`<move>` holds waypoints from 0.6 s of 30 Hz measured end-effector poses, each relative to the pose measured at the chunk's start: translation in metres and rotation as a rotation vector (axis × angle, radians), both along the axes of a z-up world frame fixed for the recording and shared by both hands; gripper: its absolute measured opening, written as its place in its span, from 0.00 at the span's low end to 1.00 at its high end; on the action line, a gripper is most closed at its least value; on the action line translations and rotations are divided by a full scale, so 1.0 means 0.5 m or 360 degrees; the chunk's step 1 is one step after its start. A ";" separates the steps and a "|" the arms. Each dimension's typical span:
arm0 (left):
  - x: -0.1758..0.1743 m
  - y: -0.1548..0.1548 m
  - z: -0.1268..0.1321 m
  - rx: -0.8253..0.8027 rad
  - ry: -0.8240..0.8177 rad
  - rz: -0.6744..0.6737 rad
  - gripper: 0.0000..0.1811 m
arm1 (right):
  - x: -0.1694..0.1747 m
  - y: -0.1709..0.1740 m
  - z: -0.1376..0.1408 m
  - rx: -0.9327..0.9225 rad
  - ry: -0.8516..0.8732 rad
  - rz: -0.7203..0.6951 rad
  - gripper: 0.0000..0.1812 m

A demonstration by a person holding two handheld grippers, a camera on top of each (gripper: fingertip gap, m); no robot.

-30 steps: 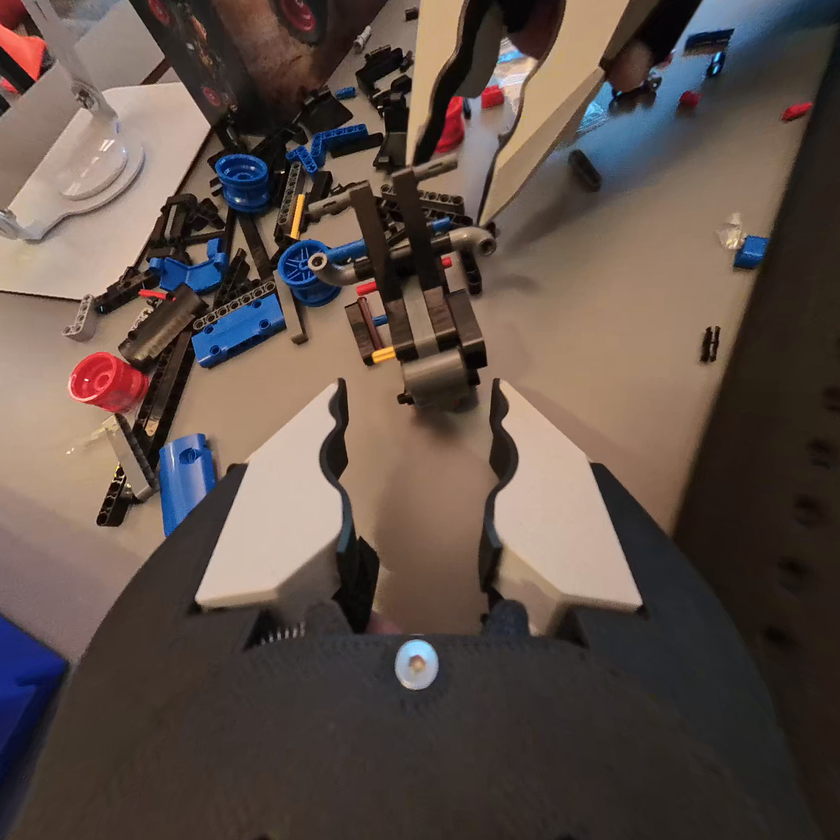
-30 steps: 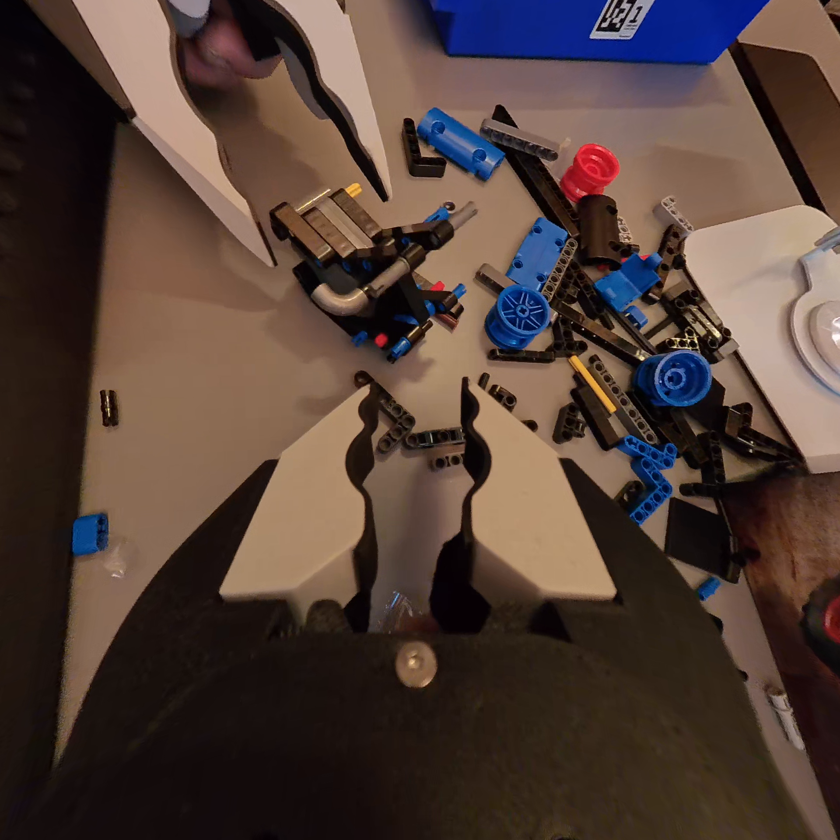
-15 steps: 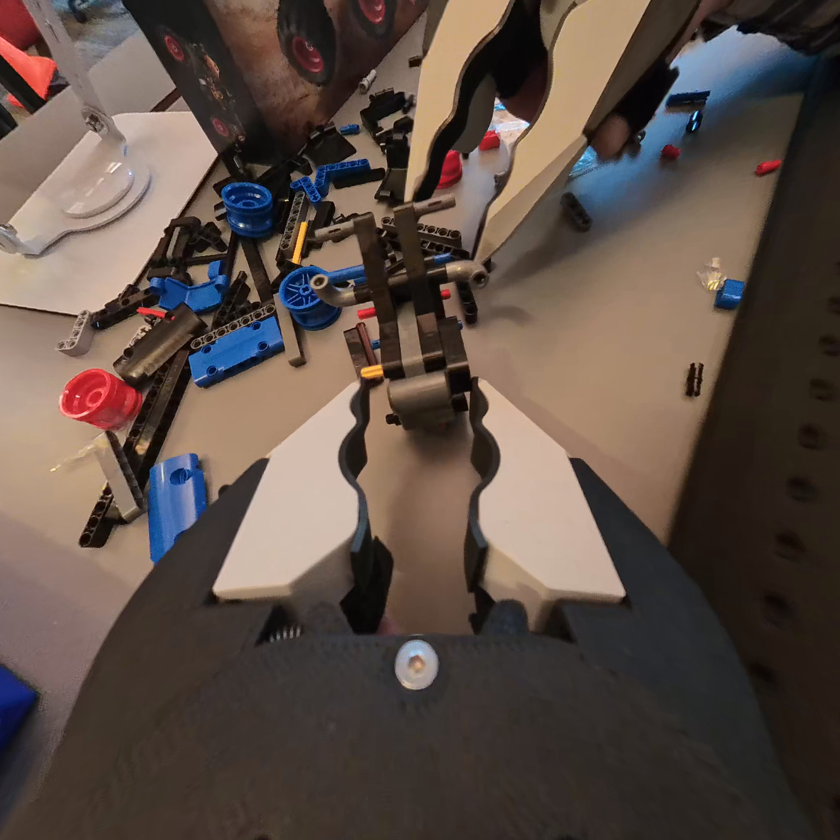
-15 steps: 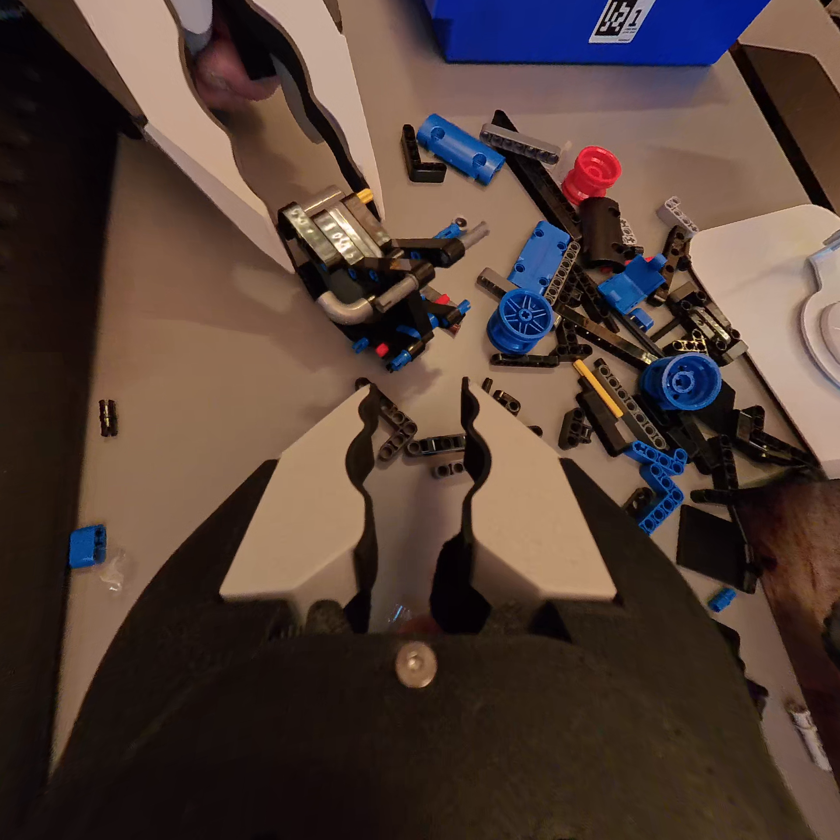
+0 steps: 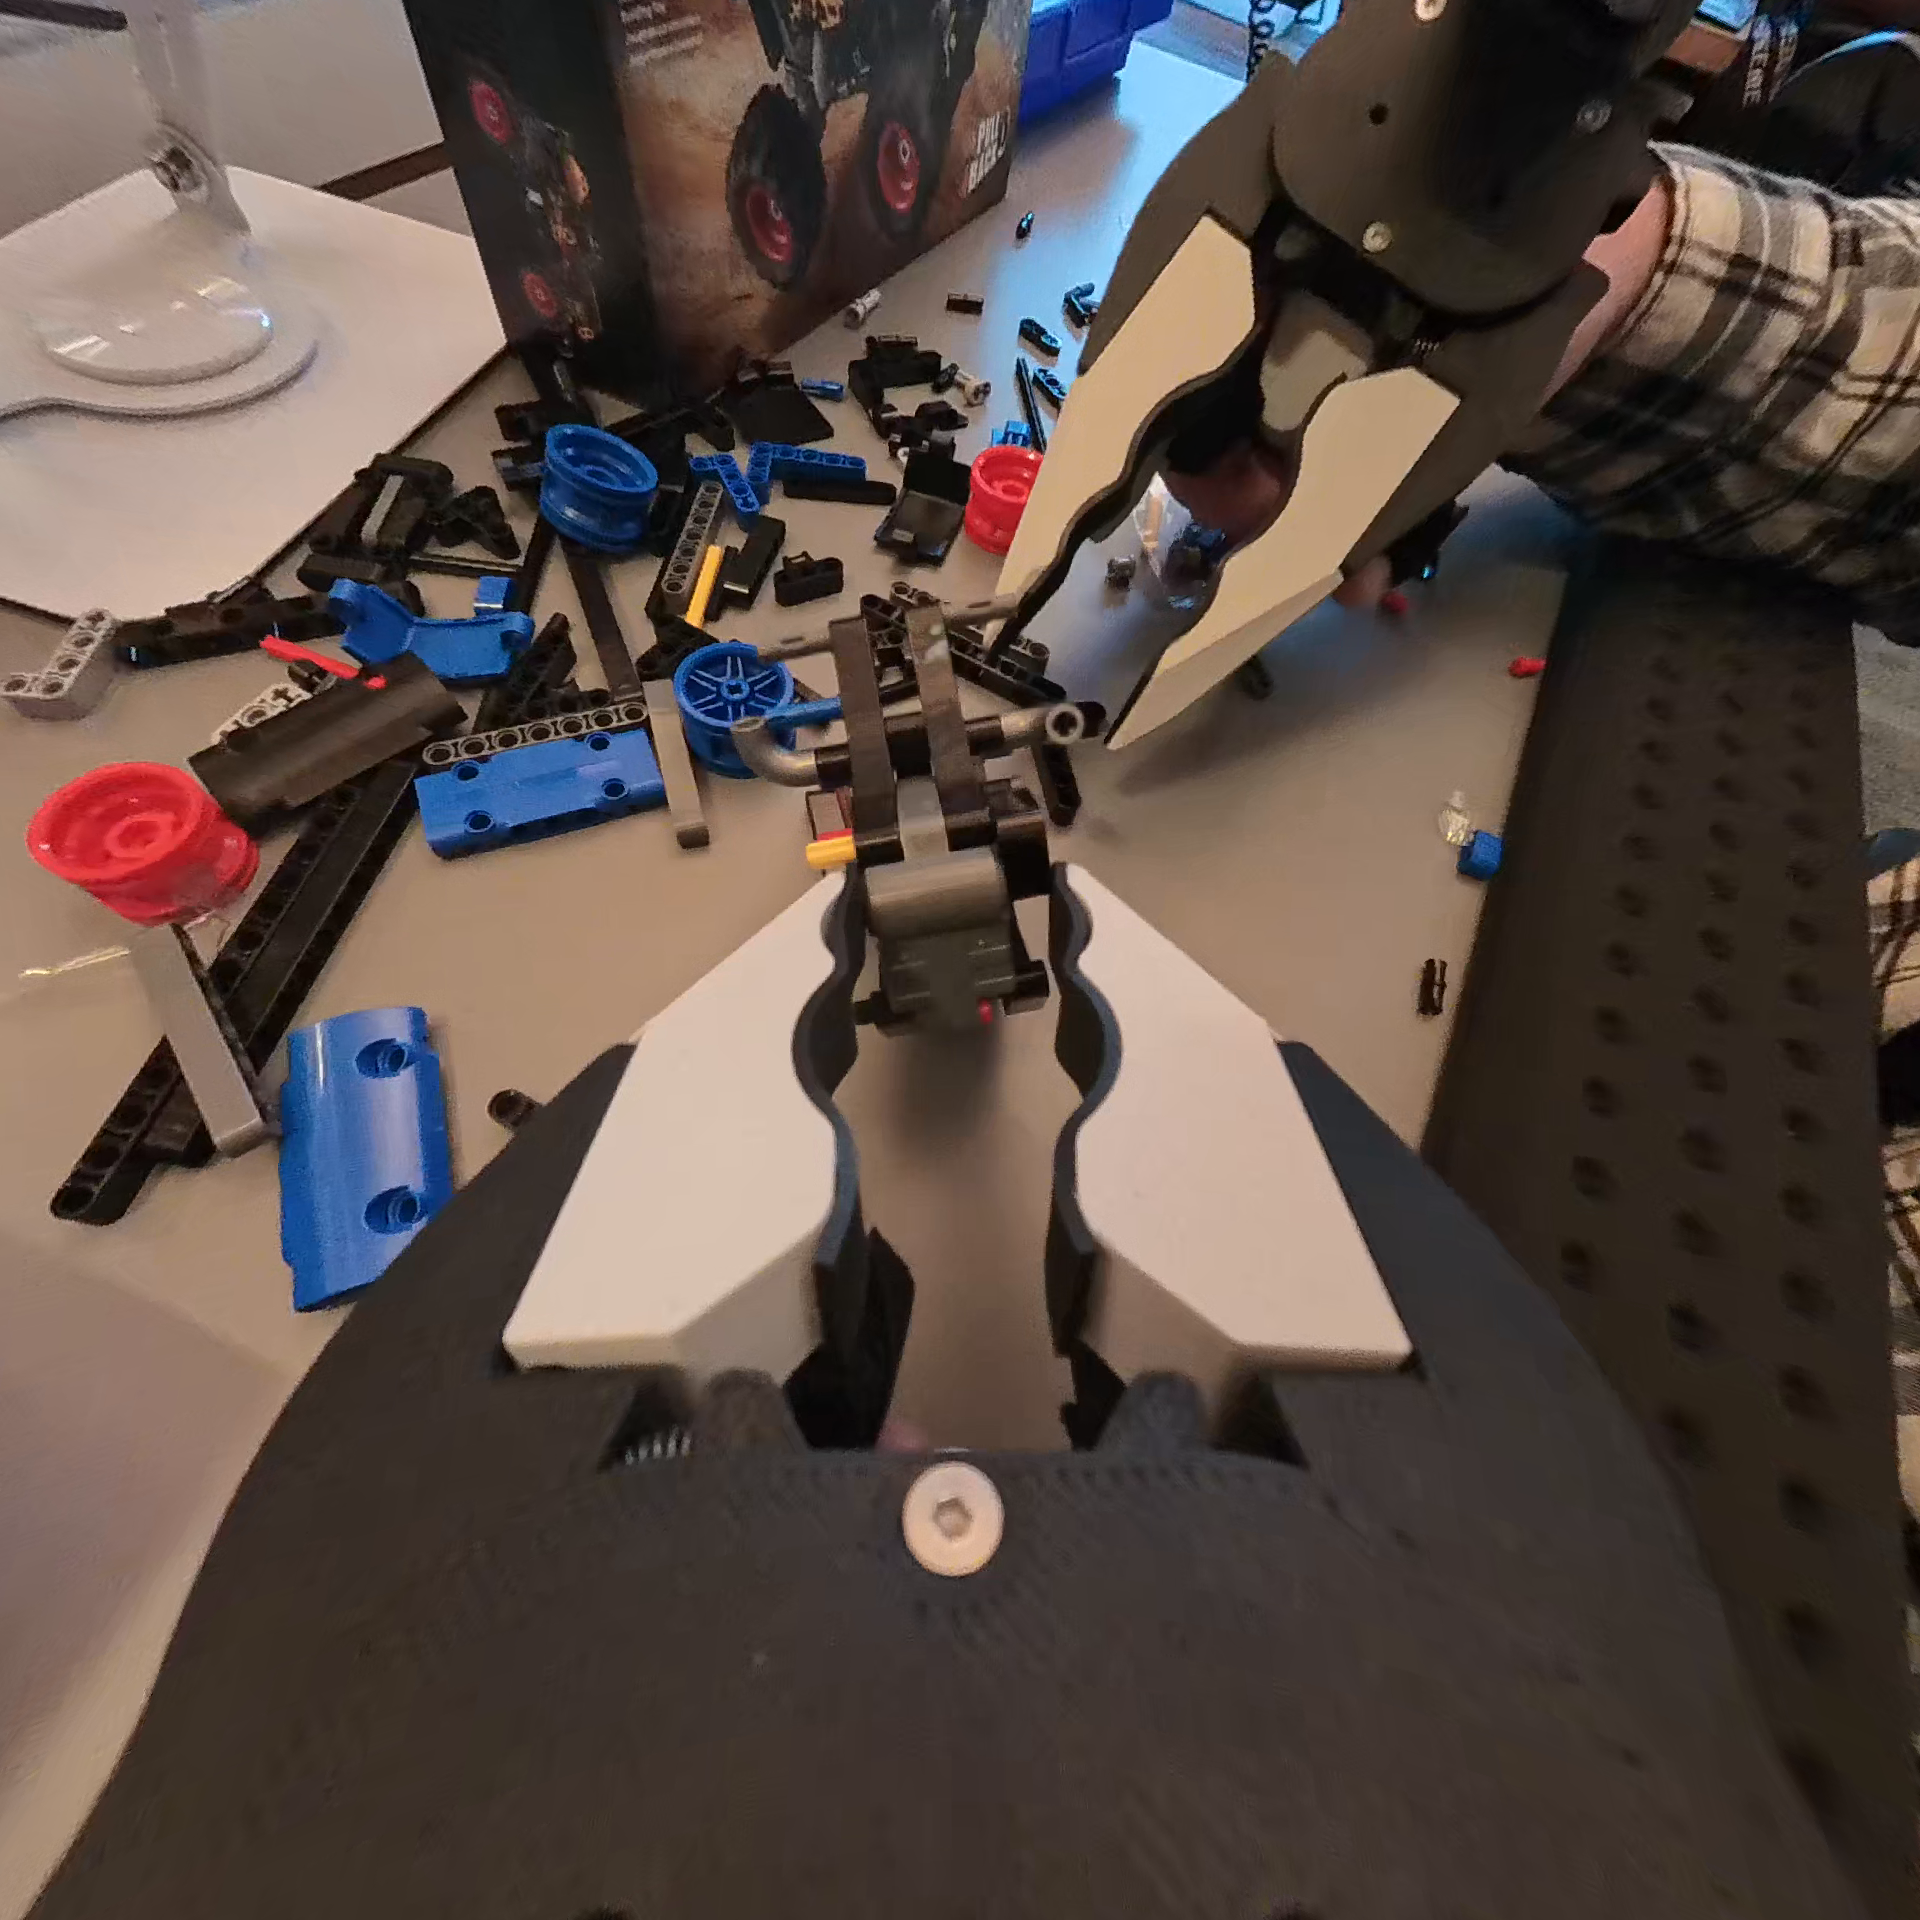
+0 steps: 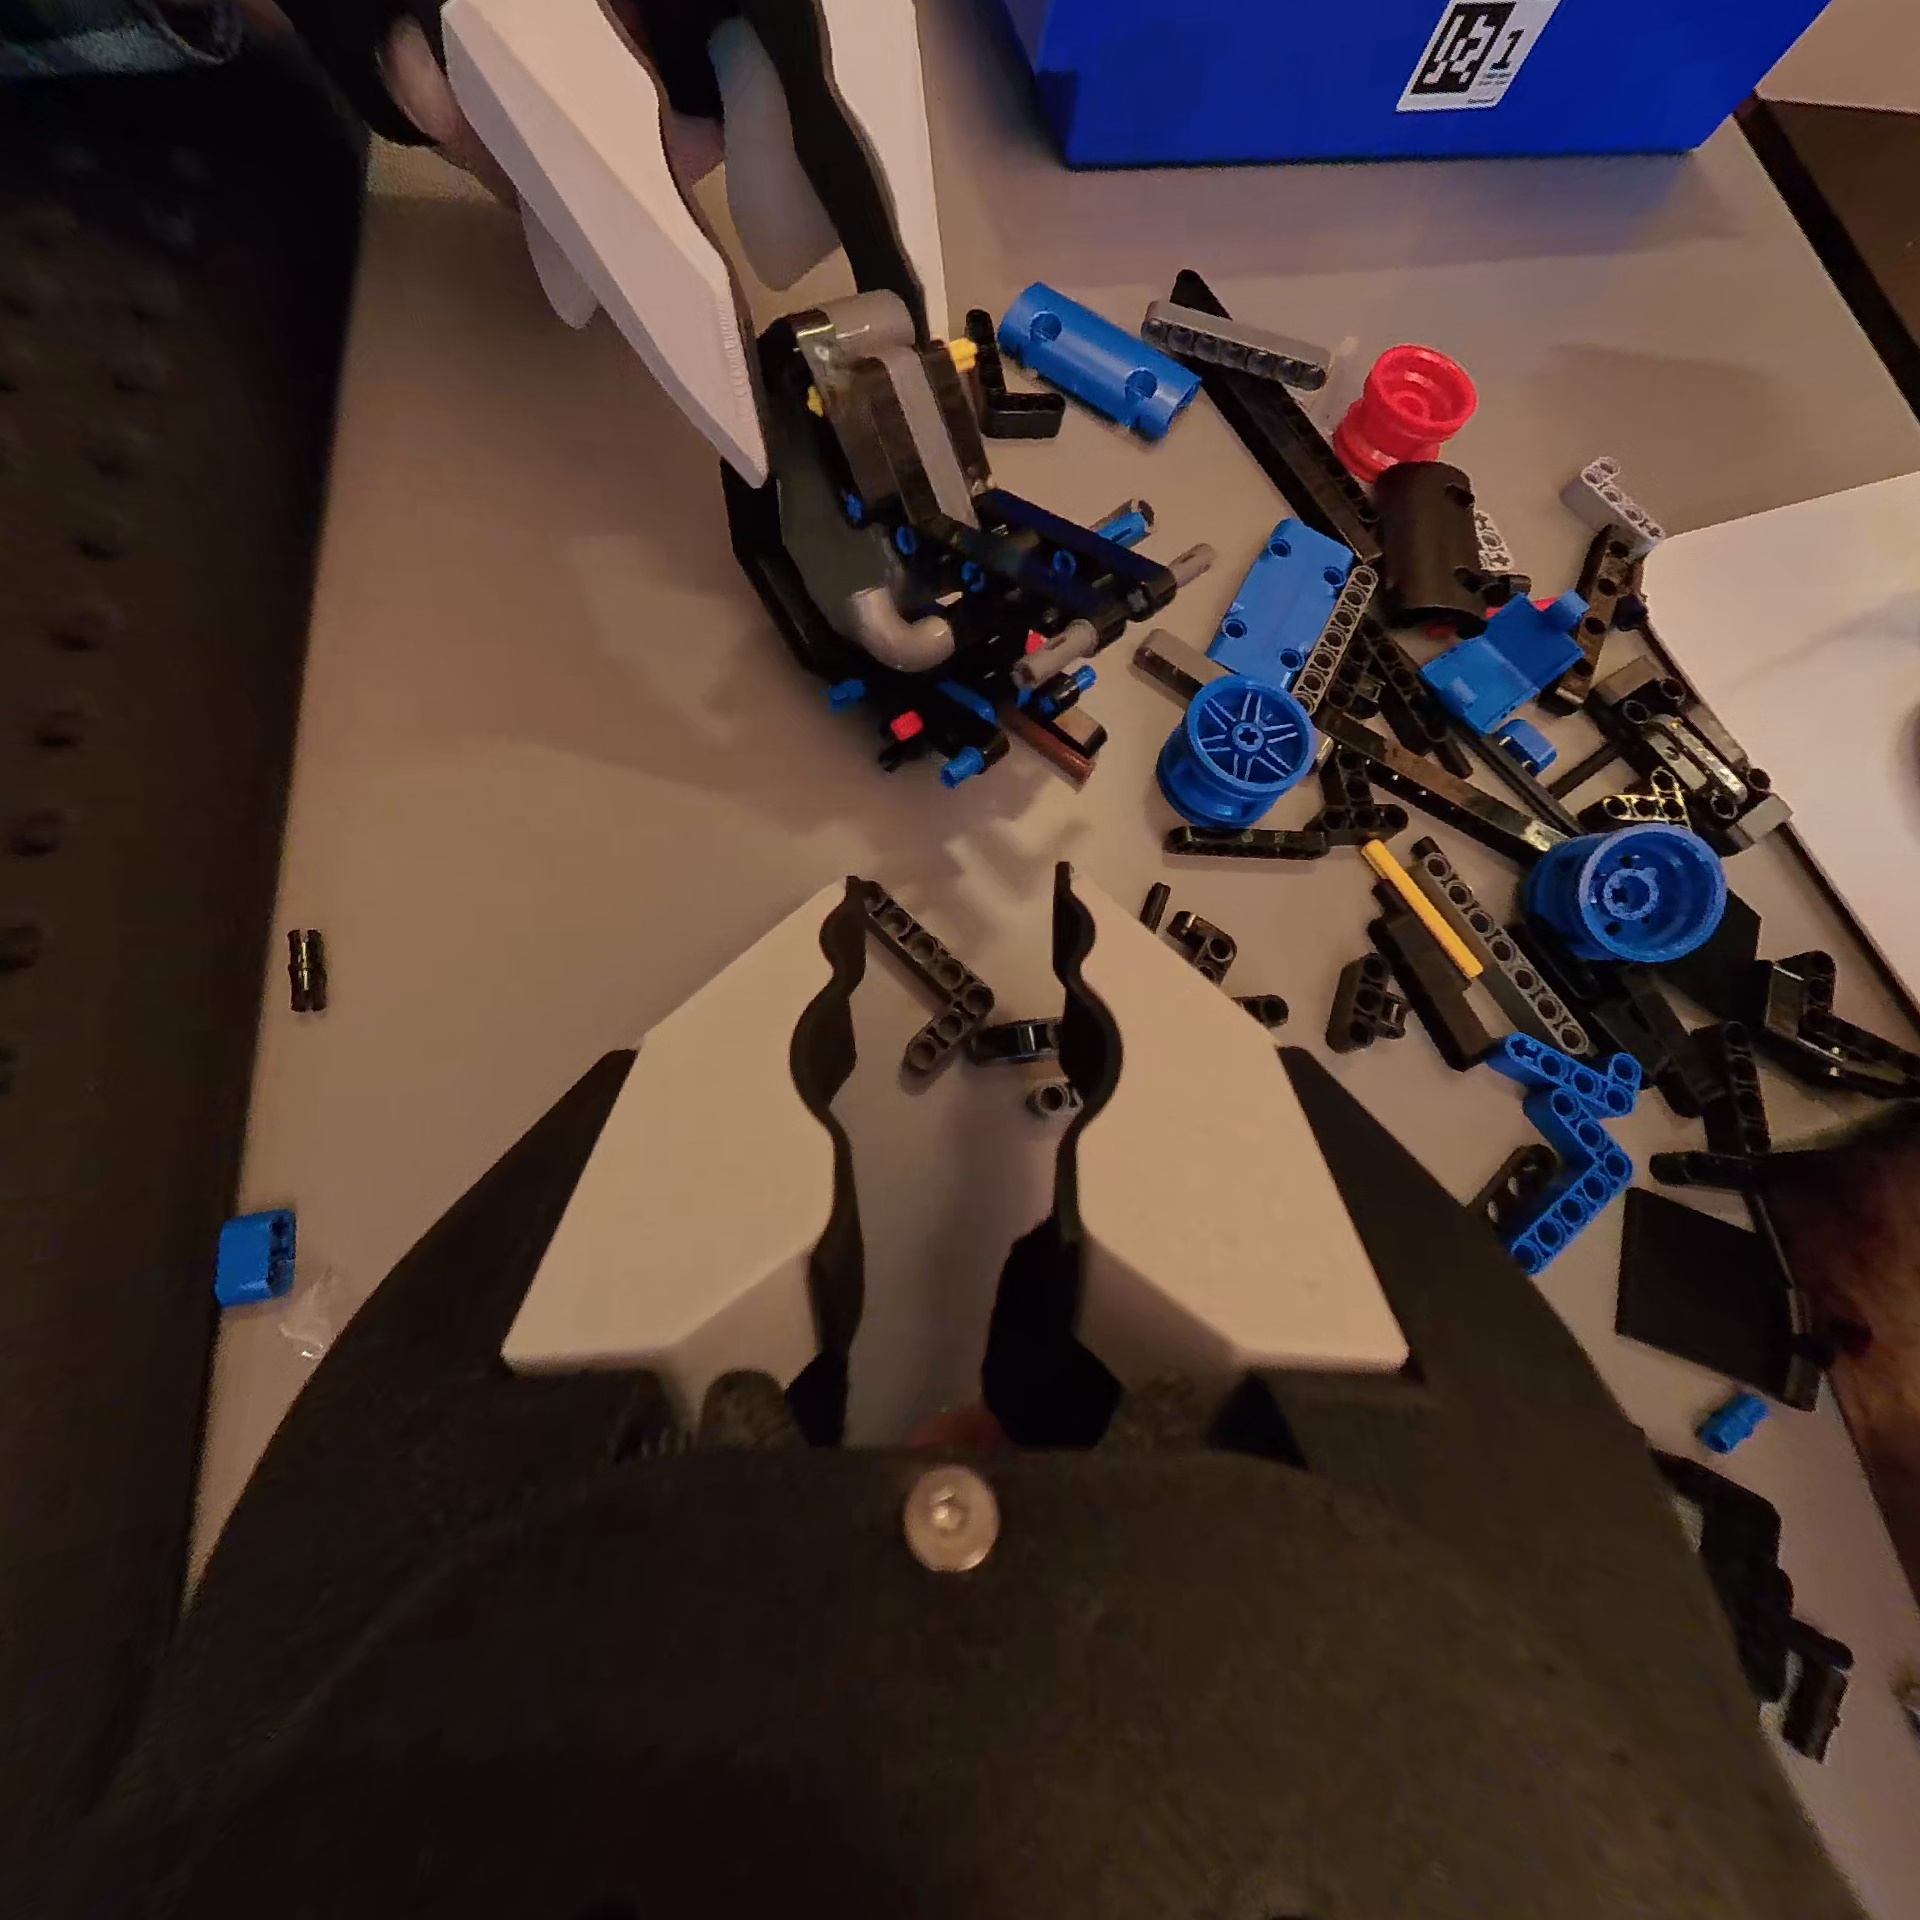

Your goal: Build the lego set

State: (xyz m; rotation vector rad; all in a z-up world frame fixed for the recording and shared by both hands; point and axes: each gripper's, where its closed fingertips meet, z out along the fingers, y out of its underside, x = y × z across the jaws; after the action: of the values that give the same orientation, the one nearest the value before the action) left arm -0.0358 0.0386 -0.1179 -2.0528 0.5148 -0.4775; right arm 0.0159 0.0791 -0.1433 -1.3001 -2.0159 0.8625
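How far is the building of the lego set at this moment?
Early stage. Done: a small partly built chassis of black, grey and blue parts exists. In hand: the left gripper has its fingers around the chassis's grey end block, seemingly gripping it; the right gripper is open and empty above loose black beams. Left: most pieces, including blue wheels and a red wheel, lie unattached on the table.

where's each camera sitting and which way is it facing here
Left wrist view: behind the left gripper, looking along its fingers at the half-built lego model they close on; beyond, the right gripper and a plaid sleeve.
Right wrist view: behind the right gripper, looking down at the grey table; the left gripper shows opposite.
Shared: model, red wheel.
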 end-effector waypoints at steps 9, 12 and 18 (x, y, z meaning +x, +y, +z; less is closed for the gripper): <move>0.004 -0.015 -0.025 -0.0022 0.0231 -0.0042 0.32 | 0.006 0.017 0.003 0.0015 0.0013 -0.0026 0.19; -0.009 -0.016 -0.035 -0.0023 0.0329 0.0001 0.30 | 0.009 0.021 0.005 0.0016 0.0018 -0.0033 0.19; -0.010 -0.033 -0.023 -0.0023 0.0313 -0.0022 0.32 | 0.011 0.032 0.017 0.0062 0.0059 -0.0054 0.20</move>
State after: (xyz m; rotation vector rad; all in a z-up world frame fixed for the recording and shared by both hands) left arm -0.0408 0.0221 -0.1296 -2.1233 0.6442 -0.2896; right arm 0.0214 0.0952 -0.1348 -1.2836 -1.9668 0.8222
